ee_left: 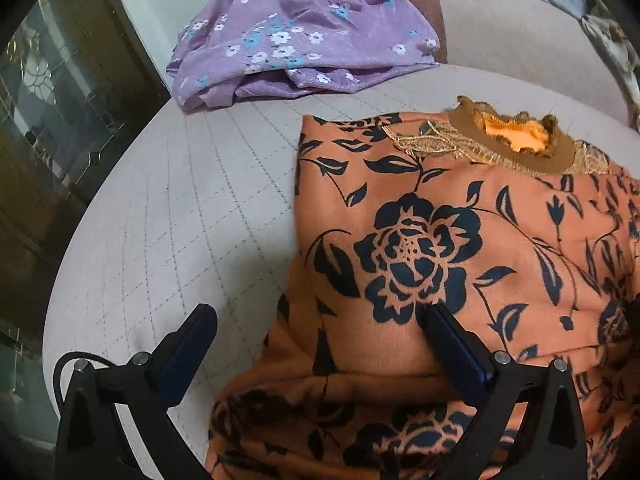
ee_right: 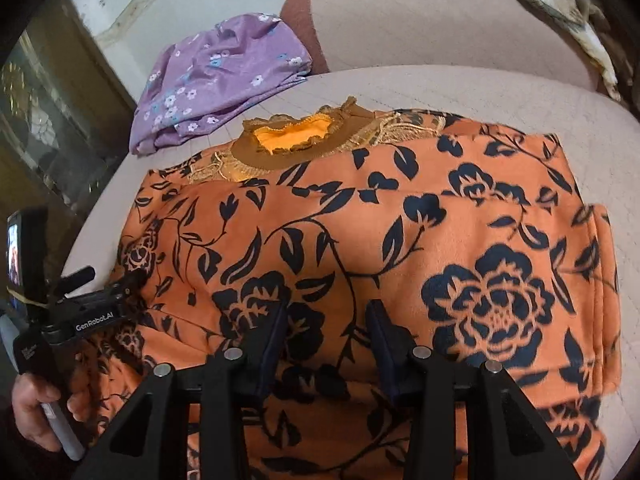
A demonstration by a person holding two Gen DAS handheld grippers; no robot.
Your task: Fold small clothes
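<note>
The left gripper [ee_left: 320, 320] is seen with its fingers spread wide and nothing clamped; 1 finger [ee_left: 452, 344] lies over the orange floral garment [ee_left: 420, 240], the other over the quilted sofa seat [ee_left: 192, 200]. The right gripper [ee_right: 326, 320] is part-open above the same cloth, with no pinch evident. The garment is spread on the seat, collar [ee_right: 296, 140] away, both sides apparently turned in. A lengthwise fold is judged to be next: the near hem must be gripped at 2 points. The purple floral garment [ee_left: 296, 40] is already folded beyond.

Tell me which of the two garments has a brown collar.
The orange garment with black flowers, spread out in front; the purple floral garment behind lies bunched, showing no collar.
</note>
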